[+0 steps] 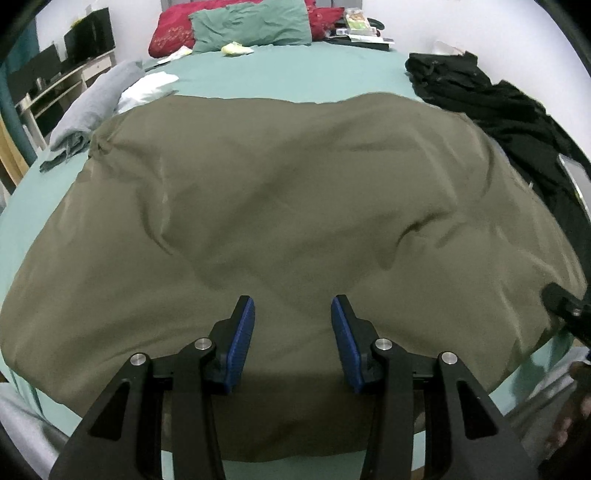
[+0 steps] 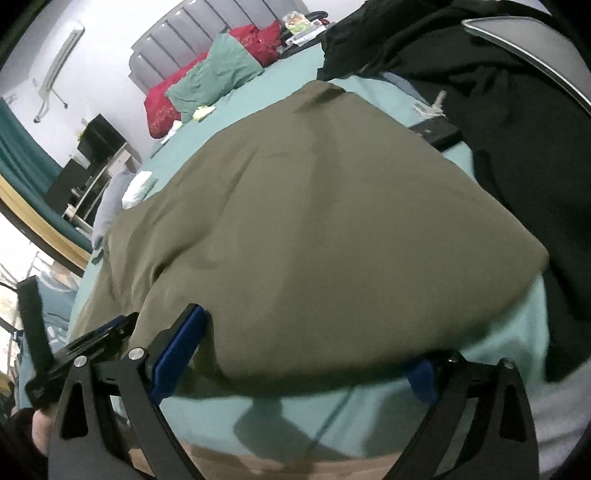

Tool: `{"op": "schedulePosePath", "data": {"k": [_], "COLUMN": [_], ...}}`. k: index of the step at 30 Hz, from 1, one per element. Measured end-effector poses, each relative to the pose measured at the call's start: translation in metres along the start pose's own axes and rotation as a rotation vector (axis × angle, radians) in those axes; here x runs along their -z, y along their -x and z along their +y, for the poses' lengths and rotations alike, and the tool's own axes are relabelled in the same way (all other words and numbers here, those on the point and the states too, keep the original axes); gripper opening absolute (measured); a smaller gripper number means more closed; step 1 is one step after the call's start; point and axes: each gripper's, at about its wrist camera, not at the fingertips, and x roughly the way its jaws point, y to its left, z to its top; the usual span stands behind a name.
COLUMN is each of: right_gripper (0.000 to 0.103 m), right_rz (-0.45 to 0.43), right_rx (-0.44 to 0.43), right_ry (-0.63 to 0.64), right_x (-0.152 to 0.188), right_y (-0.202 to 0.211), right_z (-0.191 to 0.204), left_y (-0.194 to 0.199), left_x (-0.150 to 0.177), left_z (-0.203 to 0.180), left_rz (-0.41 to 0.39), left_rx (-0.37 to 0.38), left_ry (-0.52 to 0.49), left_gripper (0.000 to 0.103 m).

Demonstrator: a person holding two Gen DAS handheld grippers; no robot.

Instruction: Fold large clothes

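A large olive-green garment [image 1: 280, 221] lies spread flat on the teal bed sheet [image 1: 280, 79], folded into a wide panel. My left gripper [image 1: 293, 314] hovers open over its near edge, blue pads apart, holding nothing. In the right wrist view the same garment [image 2: 325, 229] fills the middle. My right gripper [image 2: 306, 343] is open wide at the garment's near edge; the left blue pad [image 2: 181, 350] shows beside the cloth, and the cloth's hem hides most of the right pad [image 2: 421, 376]. The right gripper's tip also shows at the right edge of the left wrist view [image 1: 565, 302].
A pile of black clothes [image 1: 498, 110] lies to the right of the garment. Folded grey and white clothes [image 1: 103, 99] sit at the left. Red and teal pillows [image 1: 251, 26] lie at the headboard. A dark phone-like object [image 2: 436, 133] lies beside the garment. The bed's near edge is just below.
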Motion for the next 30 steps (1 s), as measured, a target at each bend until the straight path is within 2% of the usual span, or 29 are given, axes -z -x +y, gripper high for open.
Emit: {"op": "schedulePosePath", "data": {"k": [2,5,9,14,18,19,21,24,25,26,27,28,30], "right_gripper": [0.098,0.098,0.098,0.098,0.098,0.099,0.099,0.095,0.082,0.058,0.046,0.037,0.035], "right_rz": [0.005,0.007,0.001,-0.019,-0.029,-0.031,-0.042,-0.076,-0.088,-0.093,-0.097,-0.097,-0.108], "right_rx": [-0.005,-0.024,-0.049,-0.093,-0.148,-0.162,-0.206,-0.321,-0.353,-0.366,-0.372,-0.391,-0.419], "right_ry": [0.0,-0.015,-0.015,-0.045,-0.047,-0.049,-0.062,-0.119,-0.132,-0.136,-0.136,-0.134,-0.148], "right_x": [-0.005,-0.014,-0.024,-0.041,-0.046,-0.046,-0.047,-0.046,-0.045,-0.046,-0.045,-0.044,-0.042], "right_y": [-0.007,-0.016,-0.028,-0.043,-0.049,-0.049,-0.048,-0.044,-0.043,-0.042,-0.042,-0.043,-0.043], "right_z": [0.003,0.004,0.004,0.0,0.001,0.001,0.0,-0.007,-0.007,-0.007,-0.006,-0.004,-0.002], "left_y": [0.005,0.021,0.029,0.005,-0.028,-0.04,-0.056,-0.077,-0.08,-0.081,-0.082,-0.082,-0.082], "left_x": [-0.005,-0.018,-0.043,-0.074,-0.094,-0.097,-0.1,-0.1,-0.098,-0.097,-0.096,-0.095,-0.095], "left_z": [0.003,0.007,0.009,0.01,0.014,0.013,0.007,0.0,0.001,0.002,0.003,0.004,0.003], "left_rz": [-0.017,-0.104,-0.179,-0.168,-0.11,-0.074,-0.046,-0.02,-0.028,-0.041,-0.052,-0.054,-0.059], "left_rx": [0.013,-0.013,0.028,0.043,0.033,0.014,-0.019,-0.056,-0.052,-0.047,-0.043,-0.042,-0.045], "left_ry": [-0.006,-0.018,-0.015,-0.001,0.017,0.003,-0.031,-0.071,-0.065,-0.059,-0.053,-0.051,-0.053], "left_gripper": [0.046,0.046,0.046,0.046,0.046,0.046,0.046,0.046,0.046,0.046,0.046,0.046,0.046]}}
